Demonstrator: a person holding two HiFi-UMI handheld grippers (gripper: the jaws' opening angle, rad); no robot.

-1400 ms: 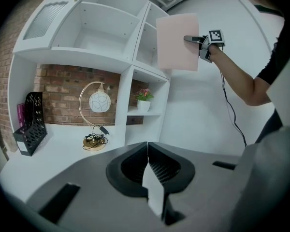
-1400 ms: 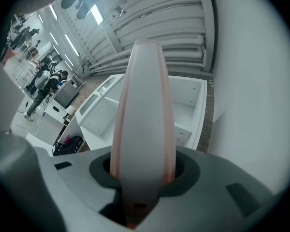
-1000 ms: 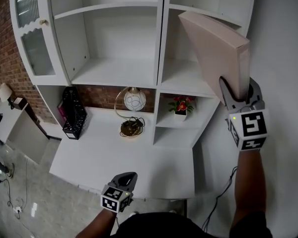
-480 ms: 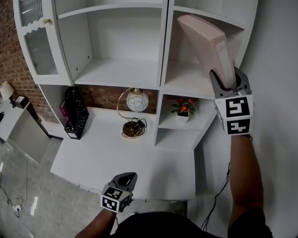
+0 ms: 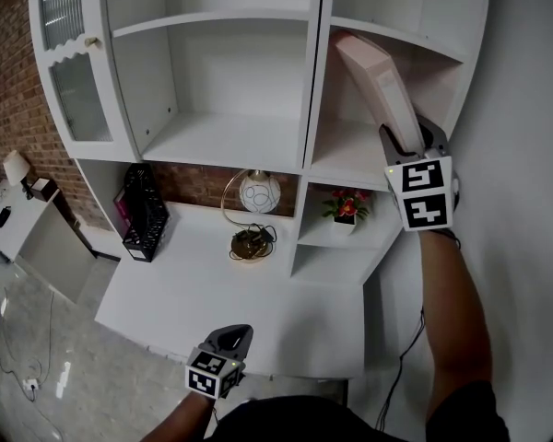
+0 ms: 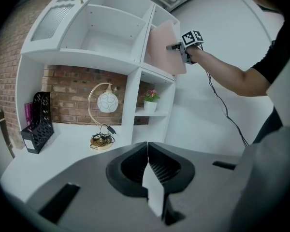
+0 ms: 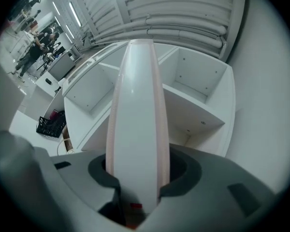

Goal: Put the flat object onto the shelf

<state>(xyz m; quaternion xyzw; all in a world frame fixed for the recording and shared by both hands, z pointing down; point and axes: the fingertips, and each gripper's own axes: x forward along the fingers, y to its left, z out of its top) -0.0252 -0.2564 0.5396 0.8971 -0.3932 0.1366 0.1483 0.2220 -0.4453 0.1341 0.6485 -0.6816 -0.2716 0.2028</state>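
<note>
The right gripper [image 5: 408, 144], at upper right, is clamped on the lower edge of the flat pink object [image 5: 373, 76], which tilts at the mouth of the white shelf unit's [image 5: 249, 141] upper right compartment, while the left gripper [image 5: 230, 339], bottom centre, has its jaws together.

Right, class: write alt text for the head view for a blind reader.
The right gripper holds a flat pale pink object, tilted, at a right-hand compartment of a white shelf unit. The shut left gripper hangs low by the white desk's front edge.

Two grippers [image 5: 232, 336] [image 5: 407, 138], one flat object [image 5: 373, 76], one shelf [image 5: 230, 141] — plus one lamp [image 5: 260, 191], one plant [image 5: 347, 208], one rack [image 5: 144, 215]
</note>
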